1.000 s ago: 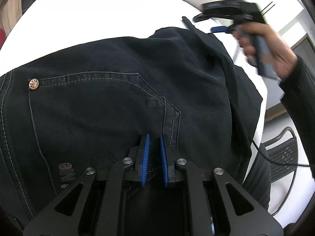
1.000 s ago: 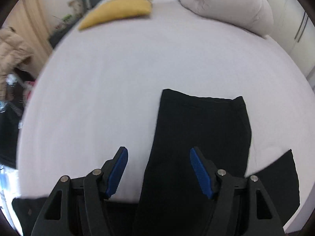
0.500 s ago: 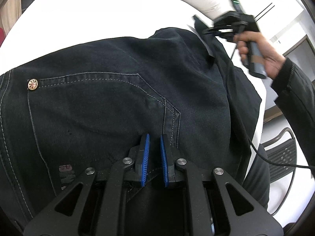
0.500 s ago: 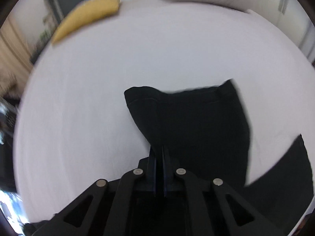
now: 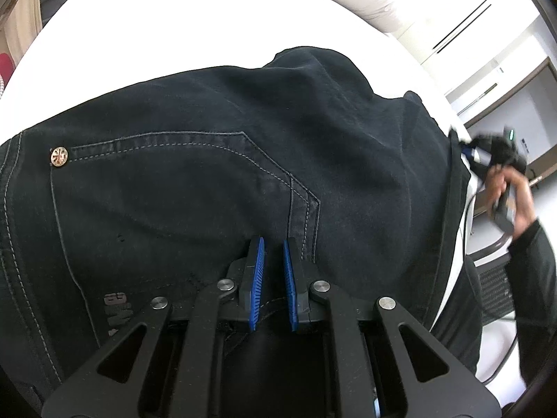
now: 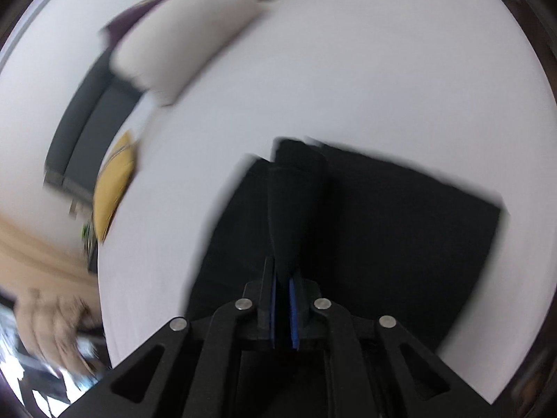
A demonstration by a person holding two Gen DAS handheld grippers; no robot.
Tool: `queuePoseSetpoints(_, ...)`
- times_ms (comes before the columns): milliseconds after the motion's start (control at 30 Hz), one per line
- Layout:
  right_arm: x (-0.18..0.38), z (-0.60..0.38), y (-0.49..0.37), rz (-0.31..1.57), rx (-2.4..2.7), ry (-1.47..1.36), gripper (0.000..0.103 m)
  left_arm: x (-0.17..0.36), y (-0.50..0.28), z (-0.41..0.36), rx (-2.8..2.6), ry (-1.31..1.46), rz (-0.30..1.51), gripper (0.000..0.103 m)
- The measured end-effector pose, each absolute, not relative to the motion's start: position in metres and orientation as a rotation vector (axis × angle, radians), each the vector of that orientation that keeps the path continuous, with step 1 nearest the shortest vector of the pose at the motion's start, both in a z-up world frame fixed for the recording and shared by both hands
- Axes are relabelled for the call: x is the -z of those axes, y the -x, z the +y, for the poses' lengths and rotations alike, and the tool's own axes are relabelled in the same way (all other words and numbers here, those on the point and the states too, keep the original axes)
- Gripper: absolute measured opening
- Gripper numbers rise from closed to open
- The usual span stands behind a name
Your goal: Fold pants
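Pants [image 5: 216, 188]: dark, spread on white bed [image 5: 156, 28], filling frame centre. Left gripper [image 5: 273, 280]: fingers nearly together, apparently pinching waistband at lower centre. Right gripper [image 6: 282, 308]: just closed, pinching leg fabric at blurred lower centre.

A: What is unclear around the dark denim pants [image 5: 216, 181]?
B: Their waist end runs under the left gripper [image 5: 273, 278] and off the bottom edge. Right of the pants, the hand [image 5: 511, 188] on the other gripper is smeared.
A: And the right wrist view?
B: Motion-blurred; the yellow cushion [image 6: 115, 188], left of the pants, is only a streak.
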State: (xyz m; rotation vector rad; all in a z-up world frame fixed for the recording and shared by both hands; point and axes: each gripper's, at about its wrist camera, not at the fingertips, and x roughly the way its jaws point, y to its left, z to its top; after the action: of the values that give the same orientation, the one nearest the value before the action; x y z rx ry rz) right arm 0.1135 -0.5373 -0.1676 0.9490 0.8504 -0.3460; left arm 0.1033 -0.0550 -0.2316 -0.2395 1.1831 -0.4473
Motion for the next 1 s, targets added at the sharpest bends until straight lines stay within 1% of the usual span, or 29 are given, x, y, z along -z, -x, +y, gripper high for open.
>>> queuePoseSetpoints(33, 0.180, -0.545, -0.102, 0.841, 0.356, -1.020, 0.011, 0.231, -0.104, -0.057, 0.444, 0.233, 1.186, 0.012)
queuePoseSetpoints(67, 0.188, -0.546, -0.095, 0.821, 0.346, -1.077, 0.014, 0.231, -0.104, -0.058, 0.442, 0.231, 1.189, 0.012)
queuePoseSetpoints(100, 0.194, -0.549, -0.087, 0.782, 0.312, -1.141, 0.020, 0.230, -0.104, -0.059, 0.439, 0.231, 1.193, 0.012)
queuePoseSetpoints(133, 0.196, -0.549, -0.085, 0.761, 0.291, -1.166, 0.025, 0.230, -0.105, -0.060, 0.435, 0.231, 1.195, 0.012)
queuePoseSetpoints(200, 0.193, -0.551, -0.089, 0.740, 0.254, -1.176, 0.050, 0.230, -0.106, -0.062, 0.432, 0.227, 1.198, 0.012)
queuePoseSetpoints(267, 0.187, -0.553, -0.098, 0.719, 0.234, -1.184, 0.060, 0.230, -0.107, -0.064, 0.428, 0.227, 1.201, 0.012)
queuePoseSetpoints(333, 0.186, -0.552, -0.111, 0.707, 0.259, -1.182, 0.060, 0.230, -0.108, -0.065, 0.423, 0.230, 1.203, 0.012)
queuePoseSetpoints(367, 0.188, -0.548, -0.116, 0.706, 0.268, -1.188, 0.058, 0.230, -0.108, -0.065, 0.422, 0.229, 1.203, 0.012)
queuePoseSetpoints(400, 0.192, -0.552, -0.120, 0.701, 0.276, -1.200, 0.051, 0.230, -0.108, -0.066, 0.421, 0.229, 1.203, 0.012)
queuePoseSetpoints(433, 0.195, -0.556, -0.122, 0.700, 0.284, -1.210, 0.045, 0.230, -0.108, -0.066, 0.421, 0.228, 1.204, 0.012)
queuePoseSetpoints(500, 0.204, -0.561, -0.125, 0.702, 0.307, -1.241, 0.021, 0.230, -0.109, -0.067, 0.421, 0.227, 1.207, 0.012)
queuePoseSetpoints(533, 0.208, -0.568, -0.122, 0.695, 0.320, -1.265, 0.013, 0.230, -0.108, -0.066, 0.423, 0.226, 1.208, 0.012)
queuePoseSetpoints(567, 0.211, -0.576, -0.112, 0.685, 0.337, -1.280, 0.007, 0.230, -0.109, -0.066, 0.423, 0.227, 1.208, 0.012)
queuePoseSetpoints(600, 0.210, -0.578, -0.107, 0.675, 0.346, -1.287, 0.005, 0.231, -0.109, -0.066, 0.422, 0.226, 1.209, 0.012)
queuePoseSetpoints(667, 0.209, -0.584, -0.097, 0.634, 0.362, -1.293, 0.004, 0.231, -0.110, -0.065, 0.422, 0.223, 1.210, 0.012)
queuePoseSetpoints(867, 0.197, -0.593, -0.066, 0.603, 0.412, -1.263, 0.004, 0.229, -0.112, -0.063, 0.414, 0.239, 1.227, 0.012)
queuePoseSetpoints(1000, 0.204, -0.595, -0.054, 0.591, 0.426, -1.290, 0.003, 0.228, -0.114, -0.064, 0.411, 0.213, 1.232, 0.012)
